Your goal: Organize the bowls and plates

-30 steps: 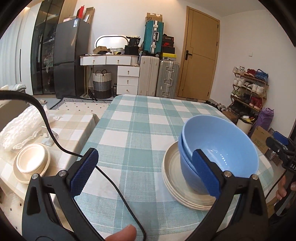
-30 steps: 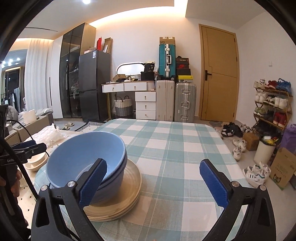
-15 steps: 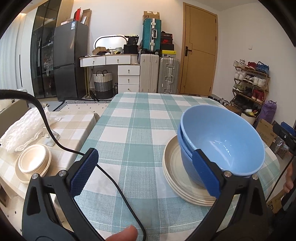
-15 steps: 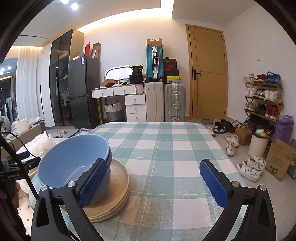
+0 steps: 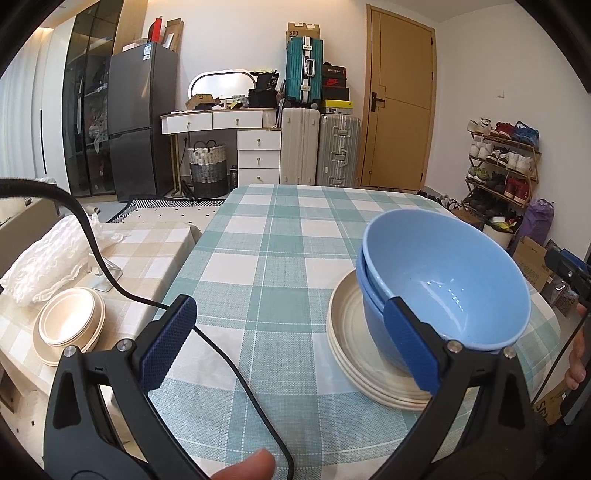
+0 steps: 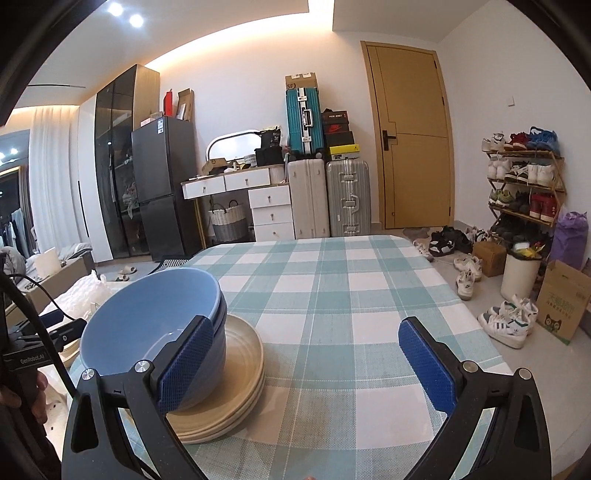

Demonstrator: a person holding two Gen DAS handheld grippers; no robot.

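White walls, tan wooden door [image 6: 413,147] at back right. Recessed ceiling lights [image 6: 125,14] plus glowing cove strip. Black fridge [image 6: 164,184] beside tall dark glass cabinet [image 6: 114,166]. White dresser [image 6: 247,192] with oval mirror [image 6: 232,142]; woven basket [image 6: 227,221] beneath. Suitcases [image 6: 327,197] stacked against wall, teal one on top. Shoe rack [image 6: 524,177] at right, sneakers on pale floor. White curtain [image 6: 51,177] far left. Checked tablecloth [image 6: 351,295] in foreground.

- Our left gripper [image 5: 288,349] has black plastic arms, blue cross-hatched pads [image 5: 168,347] and silver screws.
- A black cable [image 5: 236,373] trails from nine o'clock towards six.
- Our right gripper [image 6: 306,365] is built alike: black frame, blue textured pads [image 6: 424,365], silver screws.
- White lettering marks a black housing [image 6: 27,360] at nine o'clock.
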